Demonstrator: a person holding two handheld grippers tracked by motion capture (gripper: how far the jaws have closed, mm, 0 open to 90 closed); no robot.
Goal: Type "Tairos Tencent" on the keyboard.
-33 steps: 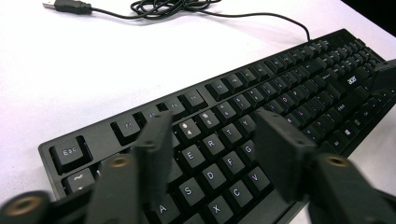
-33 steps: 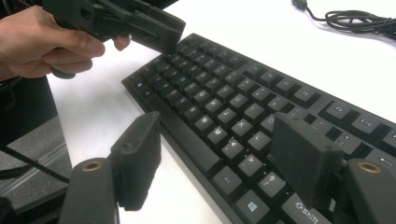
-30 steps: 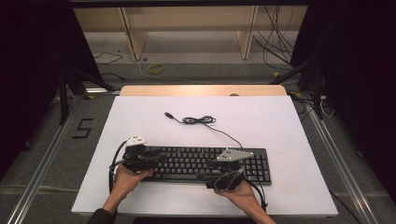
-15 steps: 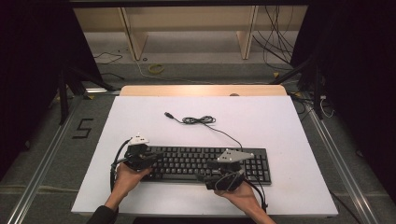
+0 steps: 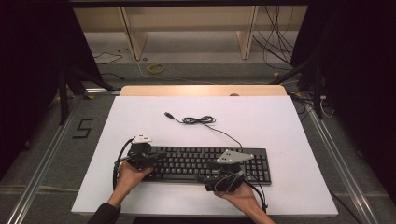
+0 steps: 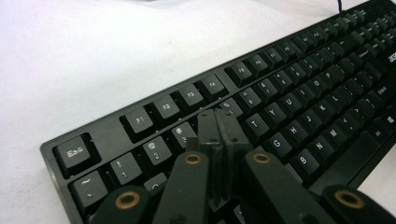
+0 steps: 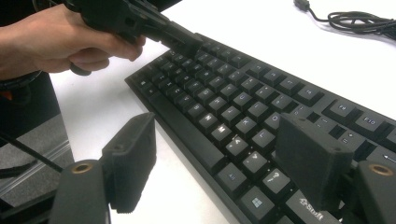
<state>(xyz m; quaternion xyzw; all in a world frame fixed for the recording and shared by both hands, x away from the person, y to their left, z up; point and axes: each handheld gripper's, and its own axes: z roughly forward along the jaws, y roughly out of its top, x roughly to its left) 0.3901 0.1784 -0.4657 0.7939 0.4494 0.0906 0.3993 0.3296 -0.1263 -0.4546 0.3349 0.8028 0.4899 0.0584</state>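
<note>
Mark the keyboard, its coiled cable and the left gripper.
keyboard (image 5: 196,161): high view, middle of the key field.
coiled cable (image 5: 198,120): high view, on the bundled loops.
left gripper (image 6: 218,122): left gripper view, where the shut tips meet.
</note>
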